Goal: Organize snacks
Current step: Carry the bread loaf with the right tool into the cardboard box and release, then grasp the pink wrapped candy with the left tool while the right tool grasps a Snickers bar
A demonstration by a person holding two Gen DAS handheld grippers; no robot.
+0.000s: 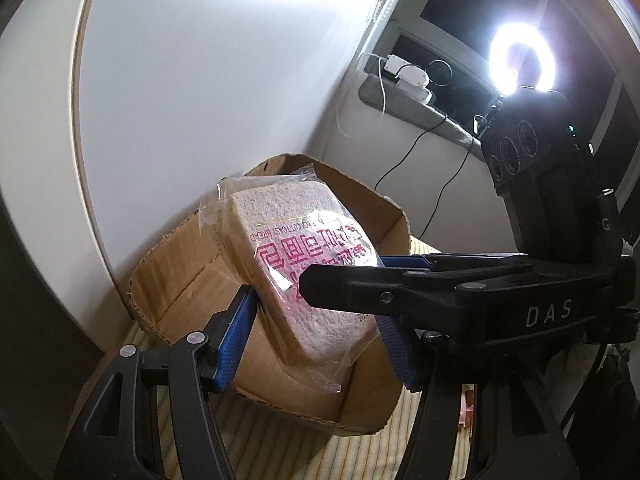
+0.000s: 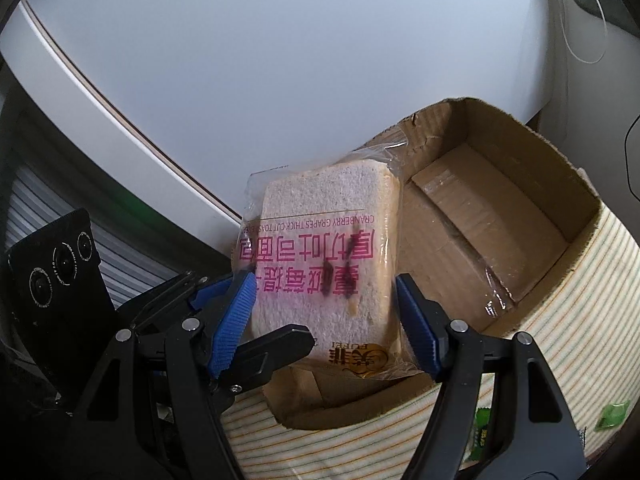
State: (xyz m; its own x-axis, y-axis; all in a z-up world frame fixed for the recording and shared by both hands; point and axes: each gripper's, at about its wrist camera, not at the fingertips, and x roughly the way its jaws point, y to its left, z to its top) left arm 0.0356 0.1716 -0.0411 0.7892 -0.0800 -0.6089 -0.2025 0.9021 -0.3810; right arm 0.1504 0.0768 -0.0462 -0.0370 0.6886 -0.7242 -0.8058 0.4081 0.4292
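A slice of toast bread in a clear wrapper with pink print is held over the near left corner of an open cardboard box. My left gripper and my right gripper both clamp the packet between their blue pads, from crossing sides. The right gripper's black finger crosses the packet in the left wrist view. The left gripper's finger shows under the packet in the right wrist view. The box floor is bare cardboard.
The box stands on a striped yellow cloth against a white panel. Green snack packets lie on the cloth at the right. A windowsill with white chargers and a ring light are behind.
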